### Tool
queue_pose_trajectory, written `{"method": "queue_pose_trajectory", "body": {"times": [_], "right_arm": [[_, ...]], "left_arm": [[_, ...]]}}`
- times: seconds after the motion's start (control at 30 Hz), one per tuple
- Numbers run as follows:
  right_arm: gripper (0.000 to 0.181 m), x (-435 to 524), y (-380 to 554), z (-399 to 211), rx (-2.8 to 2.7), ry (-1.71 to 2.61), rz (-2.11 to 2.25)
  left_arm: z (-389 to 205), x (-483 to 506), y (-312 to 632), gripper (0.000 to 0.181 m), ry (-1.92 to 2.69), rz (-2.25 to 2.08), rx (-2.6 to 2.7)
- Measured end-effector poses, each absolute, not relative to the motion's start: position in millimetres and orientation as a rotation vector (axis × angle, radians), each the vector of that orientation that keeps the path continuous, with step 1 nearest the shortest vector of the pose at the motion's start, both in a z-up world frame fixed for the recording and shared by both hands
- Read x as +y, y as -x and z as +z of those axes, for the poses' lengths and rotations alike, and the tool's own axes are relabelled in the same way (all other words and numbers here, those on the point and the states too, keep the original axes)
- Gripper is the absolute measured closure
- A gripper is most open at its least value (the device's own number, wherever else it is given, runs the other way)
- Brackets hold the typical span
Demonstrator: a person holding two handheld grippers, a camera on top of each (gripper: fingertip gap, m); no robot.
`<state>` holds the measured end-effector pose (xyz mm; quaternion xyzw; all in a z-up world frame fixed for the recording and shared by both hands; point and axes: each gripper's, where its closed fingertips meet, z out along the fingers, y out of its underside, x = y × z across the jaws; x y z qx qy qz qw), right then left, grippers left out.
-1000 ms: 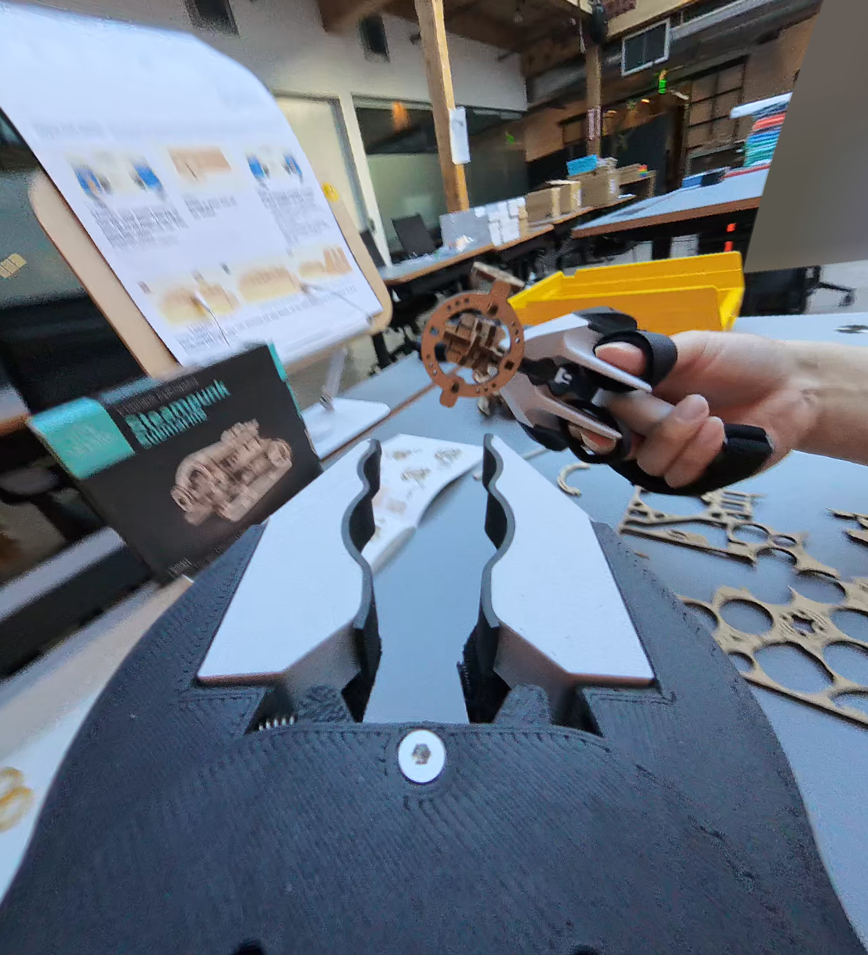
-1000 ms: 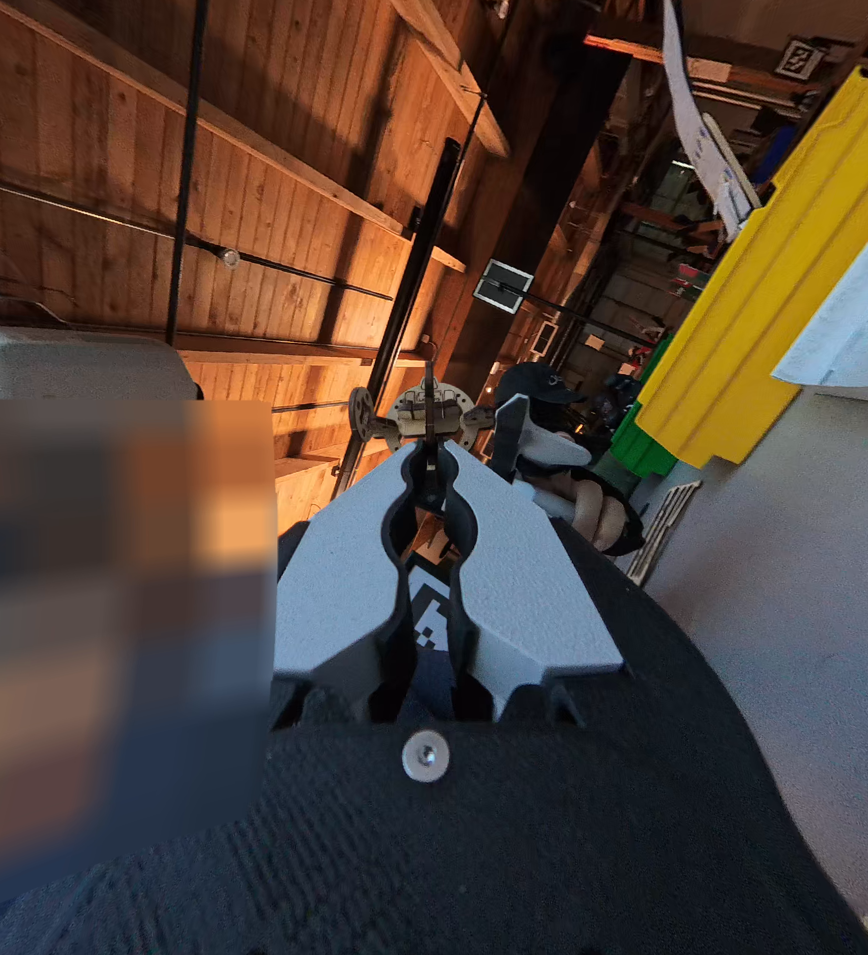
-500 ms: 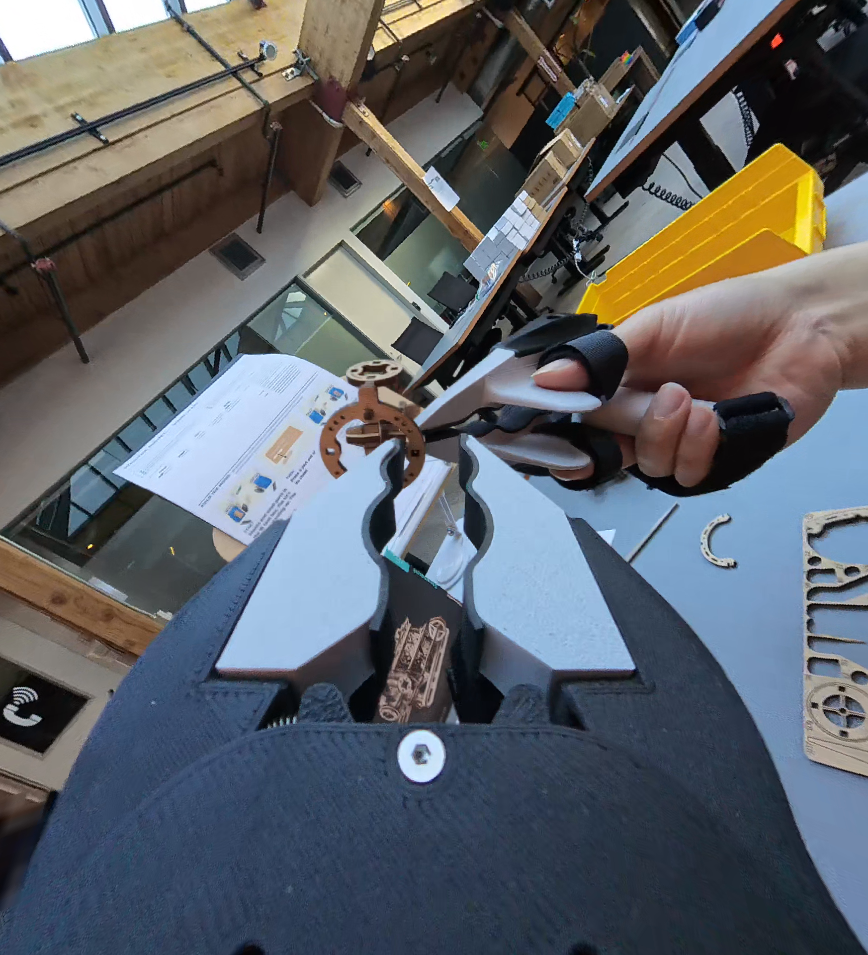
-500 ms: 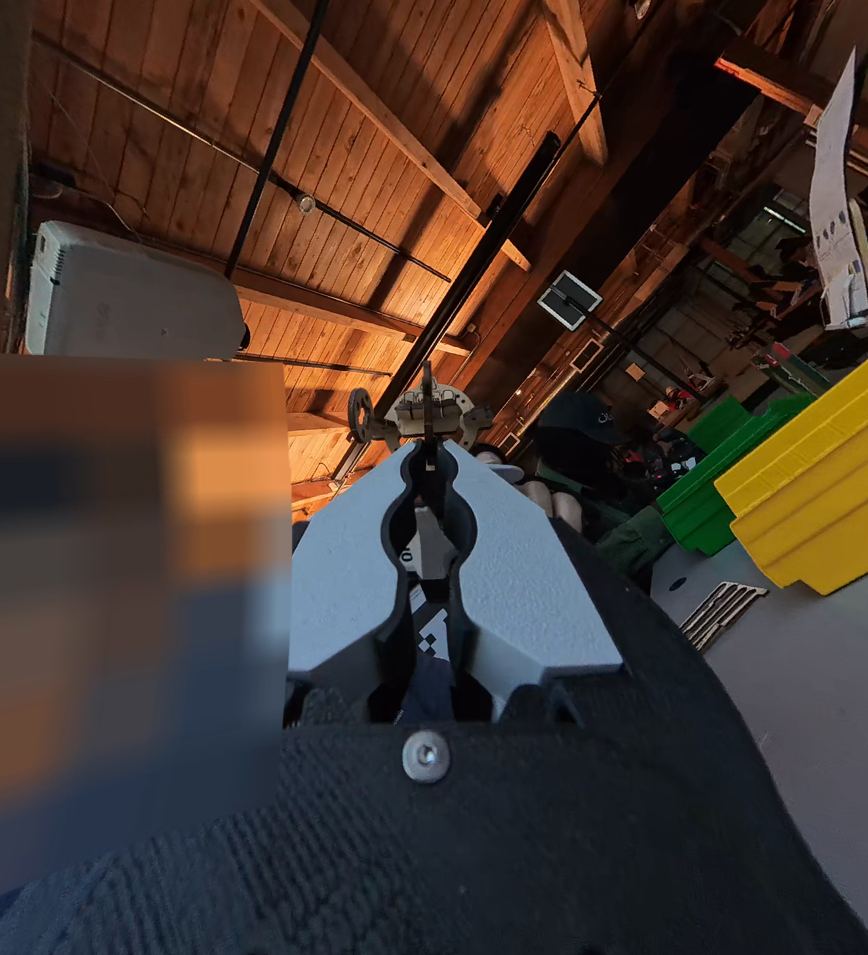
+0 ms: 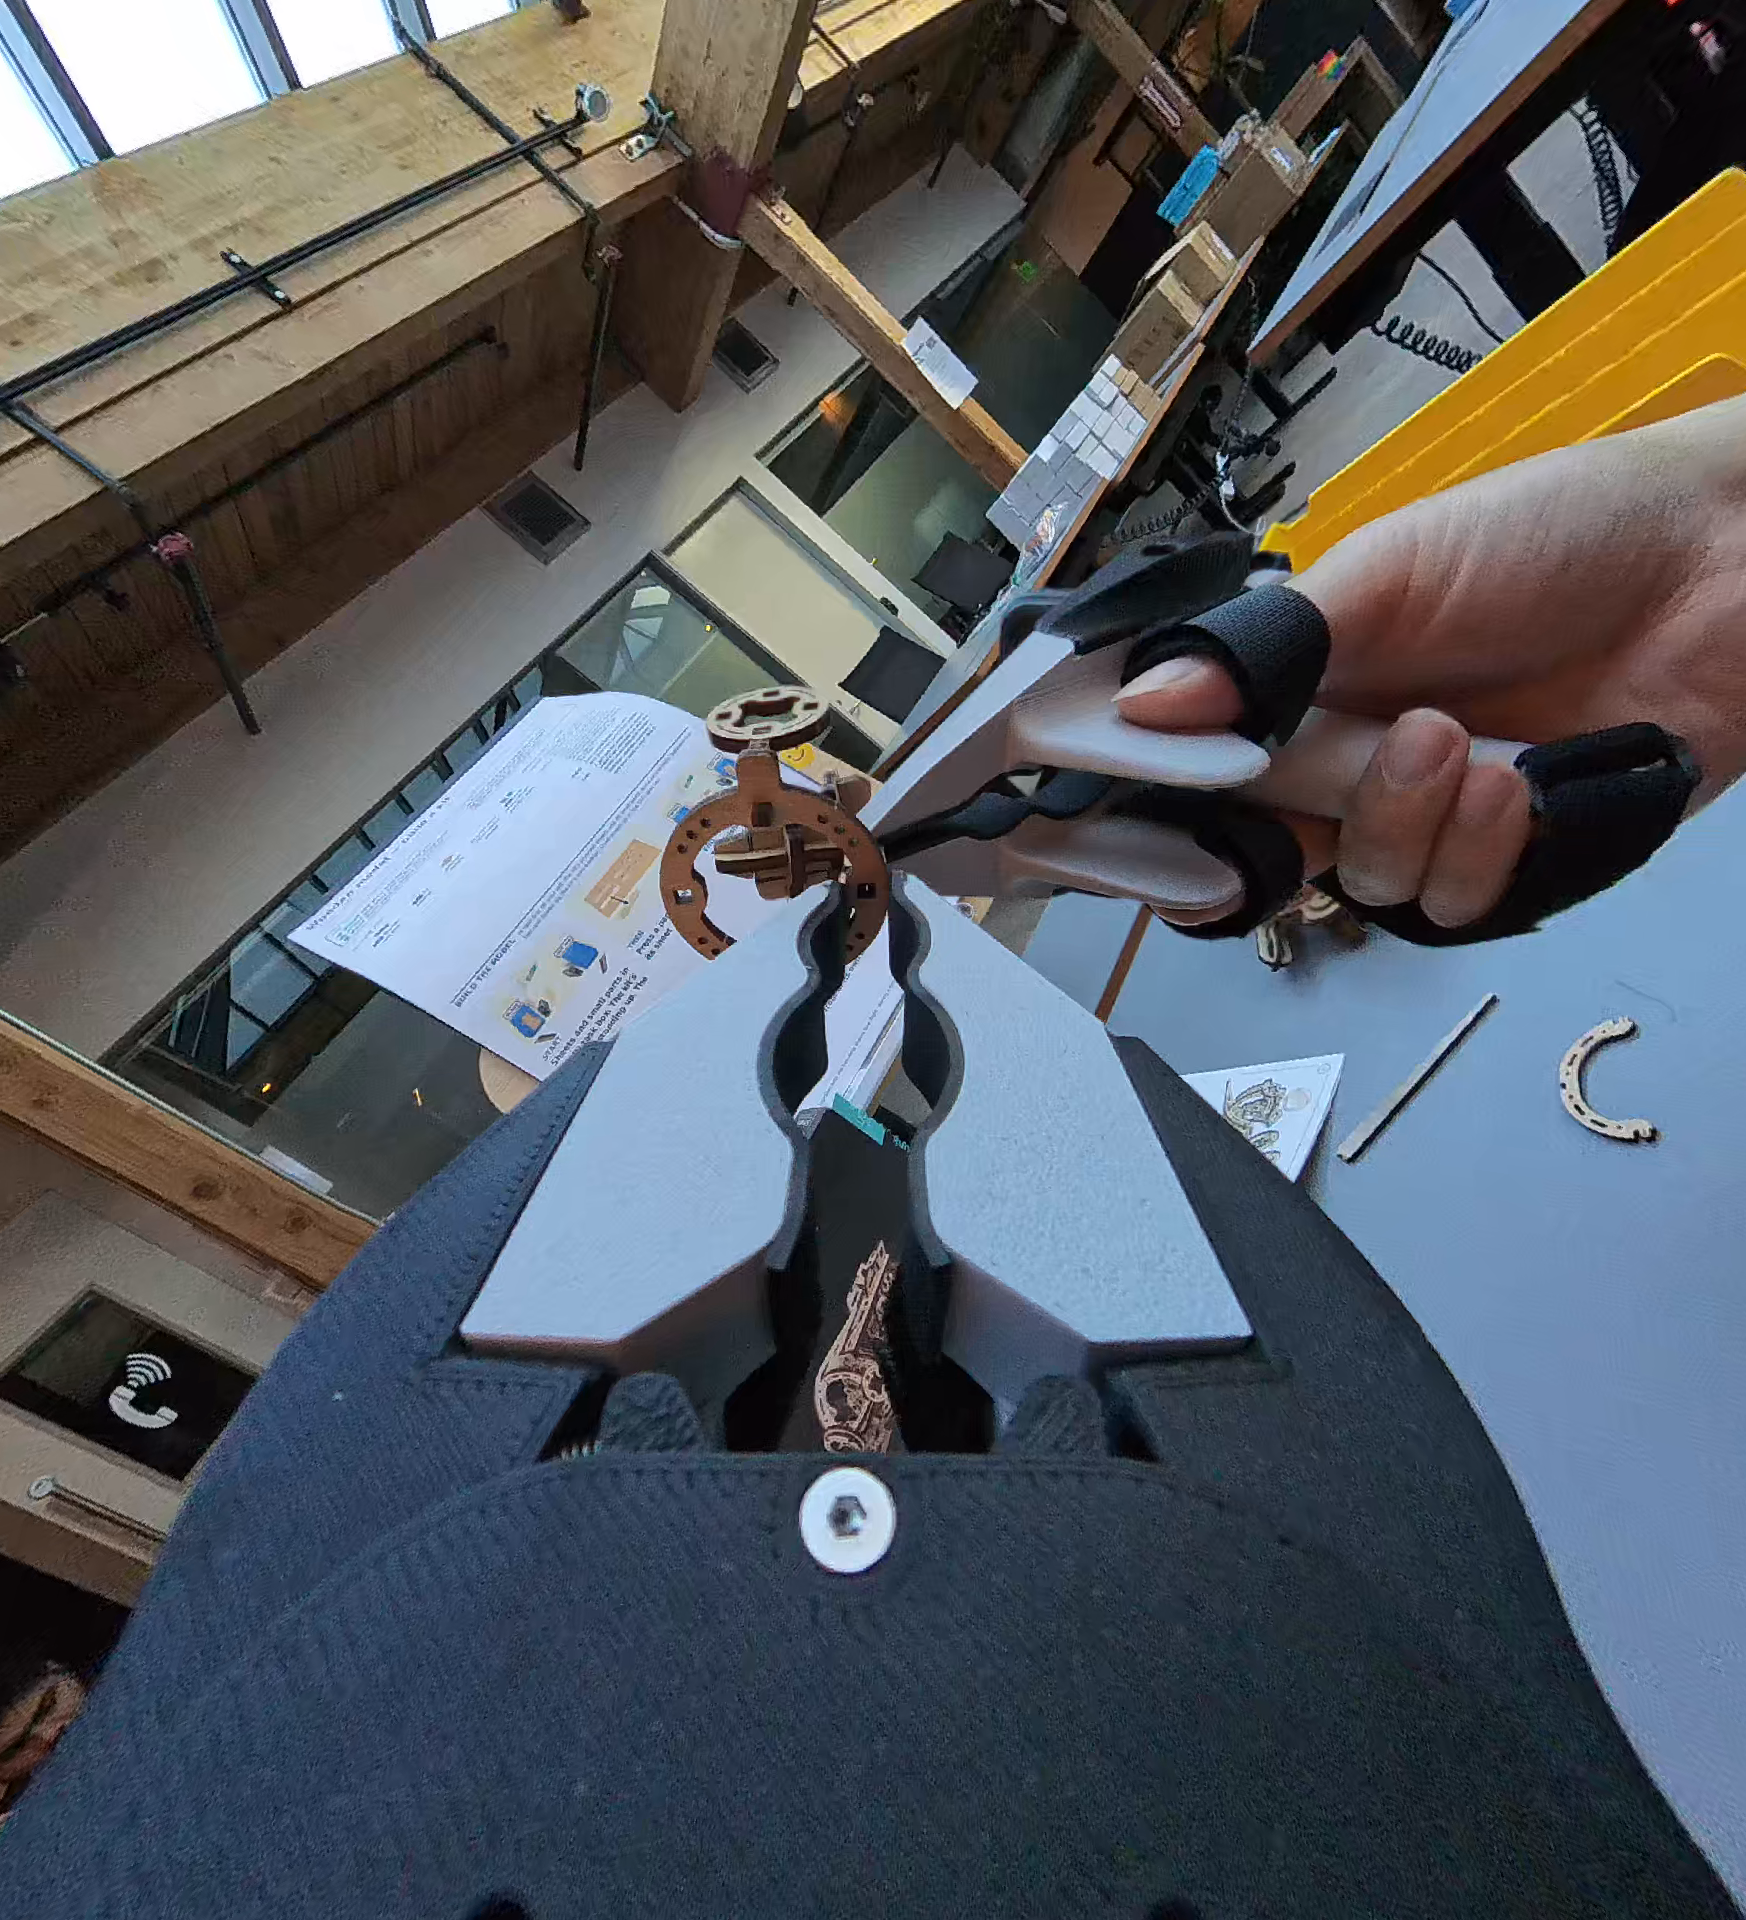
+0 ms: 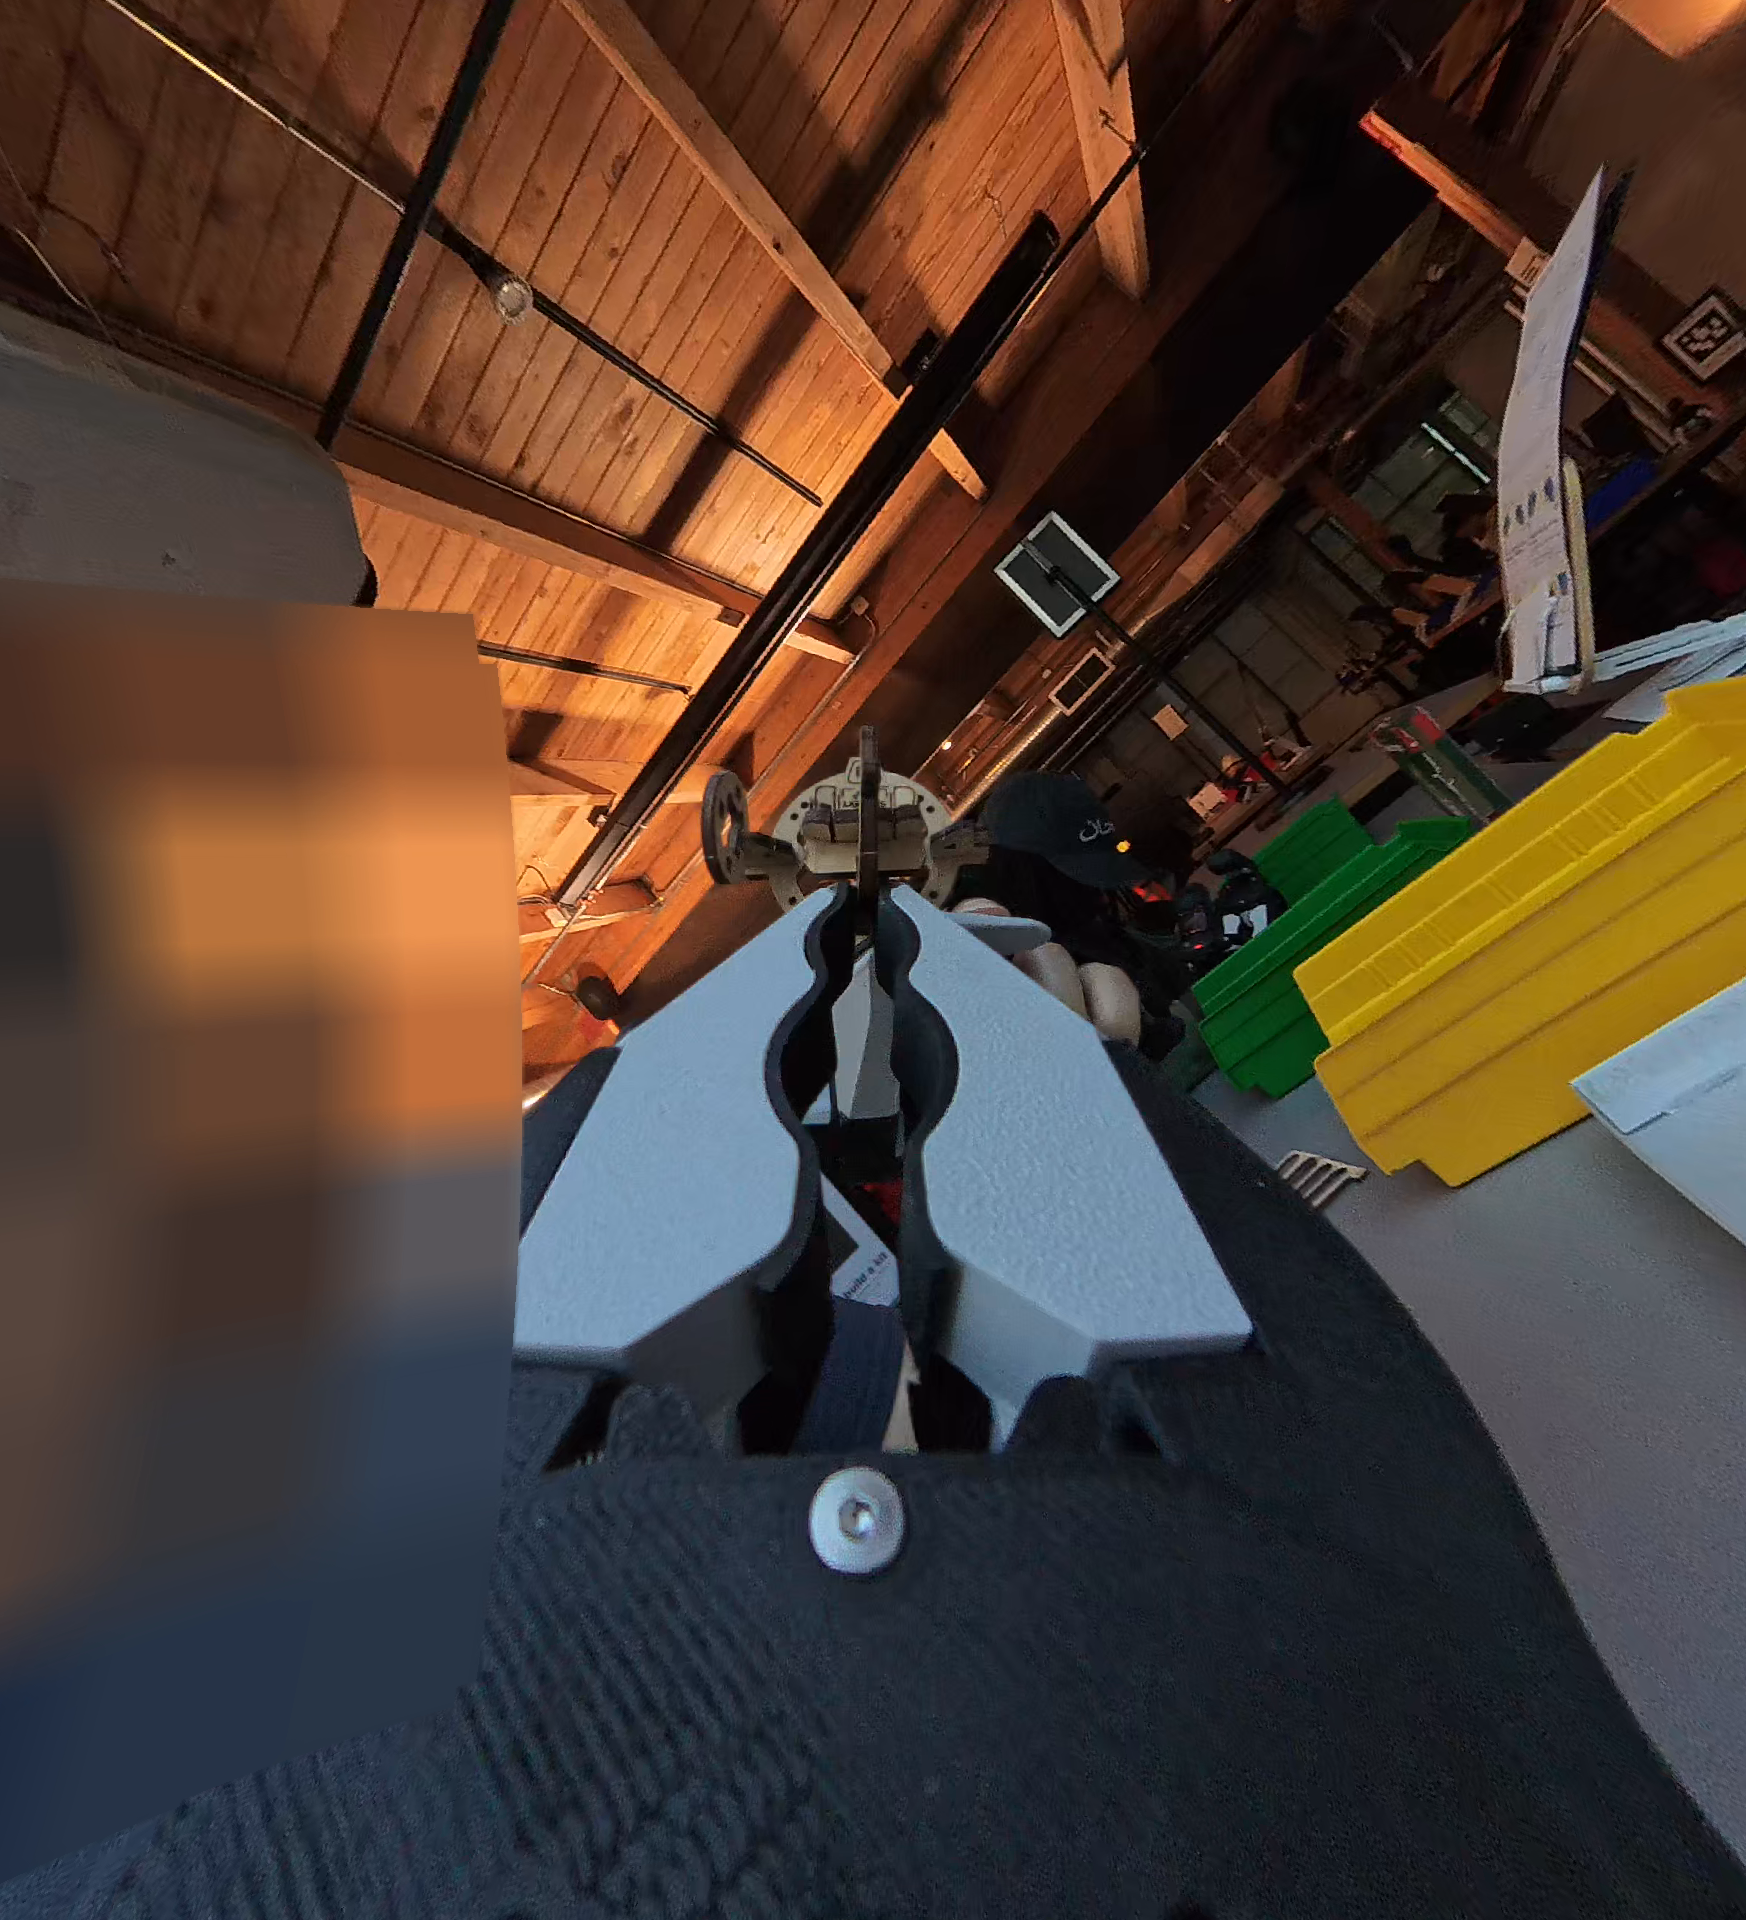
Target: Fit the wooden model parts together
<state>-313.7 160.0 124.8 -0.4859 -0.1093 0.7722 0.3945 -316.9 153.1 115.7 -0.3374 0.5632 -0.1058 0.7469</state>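
A small wooden assembly (image 5: 775,842), a brown ring with a cross-shaped core and a little wheel on top, is held in the air. My right gripper (image 5: 874,831), held by a hand from the right, is shut on the ring's right rim. In the right wrist view the ring (image 6: 864,821) stands edge-on between that gripper's (image 6: 864,904) closed tips. My left gripper (image 5: 864,904) has its fingers drawn close together around the ring's lower right rim. One of its fingers (image 6: 1004,935) shows behind the assembly. A loose curved wooden piece (image 5: 1596,1086) lies on the grey table (image 5: 1575,1351).
An instruction sheet on a stand (image 5: 536,894), a black kit box (image 5: 853,1299) and a booklet (image 5: 1264,1101) sit behind the grippers. A thin stick (image 5: 1414,1075) lies on the table. Yellow bins (image 6: 1575,935), green bins (image 6: 1295,935) and a white box (image 6: 1731,1091) line the table edge.
My left gripper has tilted up, come in to the assembly and narrowed its fingers from wide open onto the ring's rim. My right gripper has kept hold of the ring.
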Motion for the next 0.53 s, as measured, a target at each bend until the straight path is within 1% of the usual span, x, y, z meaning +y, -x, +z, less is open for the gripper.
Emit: {"method": "queue_pose_trajectory", "body": {"times": [0.03,0.27,0.53], "right_arm": [[0.179,158.6,314.4,125.4,-0.295,1.24,1.938],[0.178,139.0,317.9,136.2,-0.401,1.263,1.821],[0.169,136.2,319.7,139.9,-0.336,1.244,1.885]], "left_arm": [[116.1,151.8,317.6,0.175,0.732,-0.245,1.231],[127.8,135.1,320.0,0.176,0.69,-0.358,1.192],[133.1,127.5,322.6,0.176,0.631,-0.328,1.173]]}}
